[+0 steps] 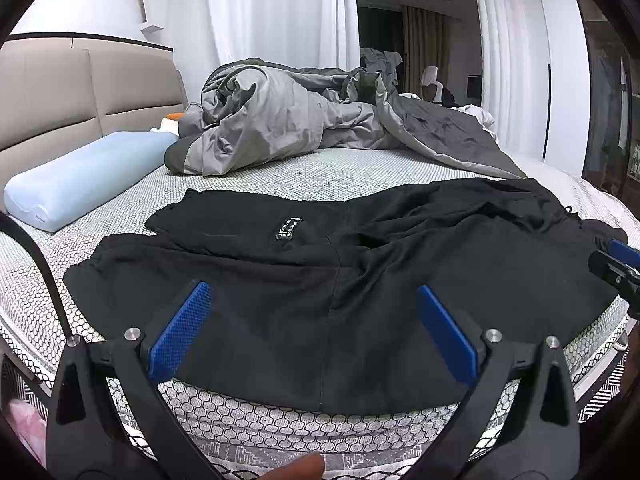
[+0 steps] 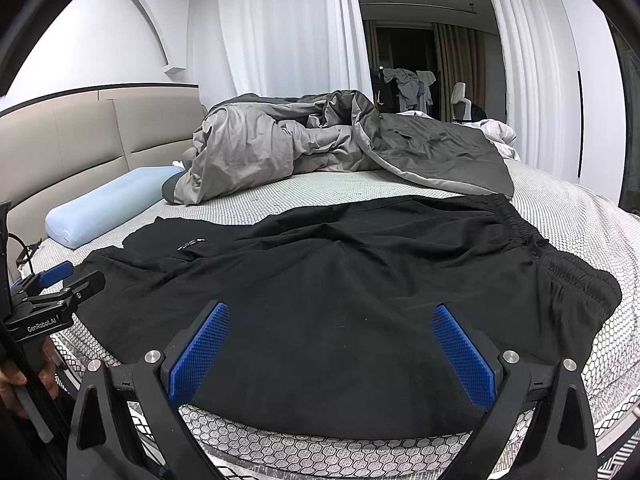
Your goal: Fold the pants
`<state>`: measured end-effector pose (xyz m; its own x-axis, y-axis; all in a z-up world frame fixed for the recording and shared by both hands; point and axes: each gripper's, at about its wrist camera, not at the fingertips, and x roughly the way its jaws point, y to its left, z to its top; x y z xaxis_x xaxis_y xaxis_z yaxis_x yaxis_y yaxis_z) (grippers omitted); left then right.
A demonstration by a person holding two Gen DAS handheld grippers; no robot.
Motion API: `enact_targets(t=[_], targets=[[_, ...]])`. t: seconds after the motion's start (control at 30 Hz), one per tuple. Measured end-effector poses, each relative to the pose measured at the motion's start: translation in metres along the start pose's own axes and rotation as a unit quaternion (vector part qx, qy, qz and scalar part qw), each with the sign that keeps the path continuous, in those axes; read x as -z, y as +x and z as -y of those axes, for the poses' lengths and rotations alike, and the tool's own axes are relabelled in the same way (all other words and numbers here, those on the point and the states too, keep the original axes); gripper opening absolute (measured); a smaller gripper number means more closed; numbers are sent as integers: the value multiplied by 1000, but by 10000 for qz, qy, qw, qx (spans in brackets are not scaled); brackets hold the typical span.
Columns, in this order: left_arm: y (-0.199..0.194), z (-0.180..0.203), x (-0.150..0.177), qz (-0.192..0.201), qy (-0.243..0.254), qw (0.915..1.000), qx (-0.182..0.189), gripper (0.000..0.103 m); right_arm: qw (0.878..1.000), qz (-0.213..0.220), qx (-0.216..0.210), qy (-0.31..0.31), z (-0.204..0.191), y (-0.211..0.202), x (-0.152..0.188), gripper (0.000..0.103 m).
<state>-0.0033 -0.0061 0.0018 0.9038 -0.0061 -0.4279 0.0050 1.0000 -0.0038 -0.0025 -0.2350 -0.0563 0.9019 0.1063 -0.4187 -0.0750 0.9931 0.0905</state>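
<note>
Black fabric pants (image 1: 320,280) lie spread and rumpled across the near part of the bed, on its white honeycomb-patterned mattress cover (image 1: 320,172). Their near edge runs close to the near edge of the mattress, with a narrow strip of cover showing in front of it. Bare cover lies open on the far side of the pants, up to a crumpled grey duvet (image 1: 280,120) heaped at the far middle and trailing to the right. A pale blue contoured pillow (image 1: 80,176) sits at the far left against the beige padded headboard (image 1: 80,92), apart from the pants.

The left tongs (image 1: 312,300) hang over the near left part of the pants, blue pads spread wide, gripping nothing. The right tongs (image 2: 332,320) hang over the near right part, likewise spread wide and empty.

The left wrist view shows a small black label with white lettering (image 1: 289,231) on the pants, and the leg ends at the left, one lying over the other. It catches only a tip of the right tongs at its right border. The right wrist view shows the gathered elastic waistband (image 2: 560,256) at the right end of the pants, with open cover beyond it out to the right edge of the bed. It also shows the left tongs (image 2: 70,278) from the side at its left border, hovering by the left end of the pants.
</note>
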Motion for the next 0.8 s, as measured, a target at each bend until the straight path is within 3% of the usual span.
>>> enact_targets(t=[0.8], targets=[[-1, 0, -1, 9, 14, 10000, -6, 102, 10000, 4, 2, -10, 0, 0, 2, 103]])
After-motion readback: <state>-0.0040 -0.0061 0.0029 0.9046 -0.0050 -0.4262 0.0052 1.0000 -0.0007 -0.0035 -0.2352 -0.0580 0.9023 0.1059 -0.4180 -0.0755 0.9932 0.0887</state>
